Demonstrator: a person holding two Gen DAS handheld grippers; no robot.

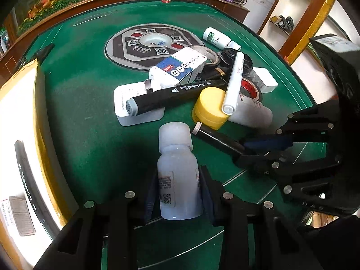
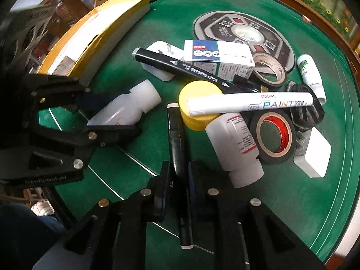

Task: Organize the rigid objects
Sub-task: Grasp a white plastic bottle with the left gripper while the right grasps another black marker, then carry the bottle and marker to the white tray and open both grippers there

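Note:
My left gripper [image 1: 177,177] is shut on a small white plastic bottle [image 1: 176,168], cap pointing away; it also shows in the right wrist view [image 2: 130,108]. My right gripper [image 2: 177,171] is shut on a black marker [image 2: 176,139], seen in the left wrist view too [image 1: 218,140]. The pile on the green mahjong table [image 1: 90,135] holds a long black marker [image 1: 175,93], a white paint marker [image 2: 249,104], a yellow jar [image 2: 198,103], a white bottle [image 2: 236,146], a staple box [image 2: 218,56] and tape rolls [image 2: 273,135].
A yellow-and-white box [image 1: 24,135] with a black marker inside stands at the left. White adapters [image 2: 312,153] [image 1: 135,105], a green-print bottle [image 2: 311,76] and a black clip lie around the pile. The table's round centre console [image 1: 150,45] is behind it.

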